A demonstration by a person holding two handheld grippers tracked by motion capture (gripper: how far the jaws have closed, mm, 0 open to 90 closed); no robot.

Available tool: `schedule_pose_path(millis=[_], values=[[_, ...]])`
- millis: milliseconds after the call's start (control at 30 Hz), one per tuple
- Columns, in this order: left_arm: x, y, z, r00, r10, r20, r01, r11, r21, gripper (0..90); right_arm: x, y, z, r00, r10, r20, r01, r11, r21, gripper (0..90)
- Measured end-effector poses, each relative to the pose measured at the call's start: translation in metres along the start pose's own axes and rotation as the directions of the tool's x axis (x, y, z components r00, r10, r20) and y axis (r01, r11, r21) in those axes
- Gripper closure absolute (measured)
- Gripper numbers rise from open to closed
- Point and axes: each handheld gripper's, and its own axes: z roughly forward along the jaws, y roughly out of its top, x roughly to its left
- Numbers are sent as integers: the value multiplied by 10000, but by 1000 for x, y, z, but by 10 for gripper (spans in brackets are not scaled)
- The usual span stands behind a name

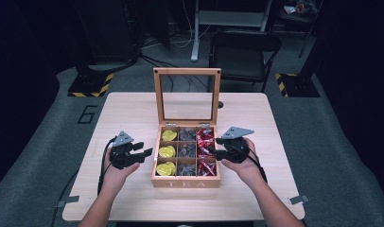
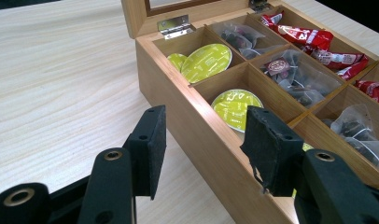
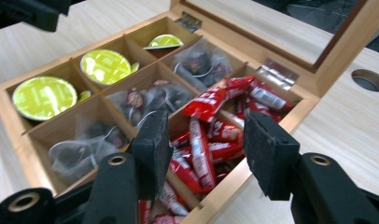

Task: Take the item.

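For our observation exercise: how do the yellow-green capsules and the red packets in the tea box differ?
The yellow-green capsules are round with flat foil tops; the red packets are long and crinkled. The capsules fill the box's left column, the packets its right. The capsules sit one or two to a compartment; the packets lie heaped, overlapping. Both sit in the open wooden tea box.

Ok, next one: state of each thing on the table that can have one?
Wooden tea box: open.
Glass-paned lid: upright.
Yellow-green capsules: in the box's left column.
Clear tea bags: in its middle column.
Red sachets: in its right column.
Left gripper: open, empty.
Right gripper: open, empty, above the sachets.
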Motion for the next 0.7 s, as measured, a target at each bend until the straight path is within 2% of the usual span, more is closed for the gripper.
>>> schedule_pose_path(millis=[167,433,700], values=[[0,0,1,10000,36,-3,-36,10000,25,492,8,-6,0,9994,-218,-262,222,9997,125,531],[1,-1,1,10000,8,8,-8,10000,70,491,18,-15,1,9982,-60,-603,69,9999,144,540],[0,-2,2,10000,37,1,-37,9999,104,491,25,-23,6,9971,73,-757,-56,9997,223,543]])
